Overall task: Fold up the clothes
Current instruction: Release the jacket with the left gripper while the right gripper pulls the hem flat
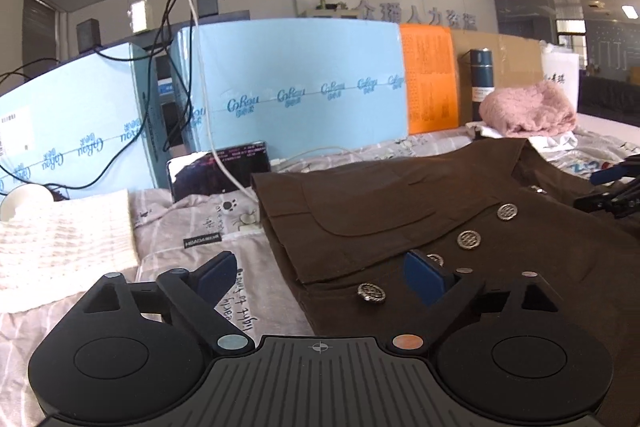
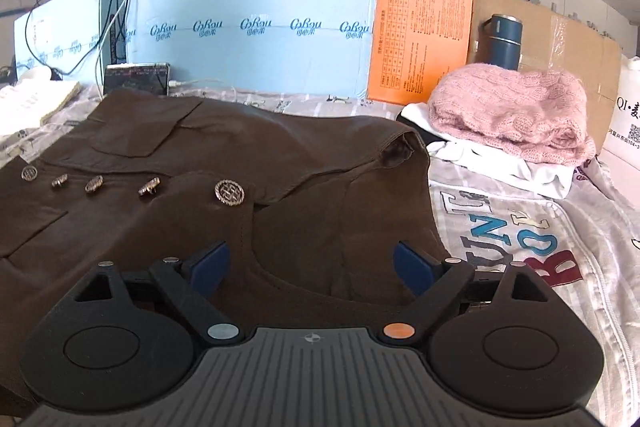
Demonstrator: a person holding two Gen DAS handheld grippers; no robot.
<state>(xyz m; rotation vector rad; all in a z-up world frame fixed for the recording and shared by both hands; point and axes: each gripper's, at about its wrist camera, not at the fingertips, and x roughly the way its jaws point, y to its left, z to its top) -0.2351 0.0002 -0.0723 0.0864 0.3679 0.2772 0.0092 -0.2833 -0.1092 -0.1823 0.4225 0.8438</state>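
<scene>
A dark brown jacket with silver buttons lies flat on the patterned bedsheet; it also shows in the right wrist view. My left gripper is open and empty, over the jacket's lower left corner. My right gripper is open and empty, just above the jacket's collar end near its right edge. The right gripper's tips show at the far right of the left wrist view.
A pink knit sweater lies on white clothes at the back right. A cream knit garment lies at the left. A phone, cables, blue foam boards, an orange box and a blue flask line the back.
</scene>
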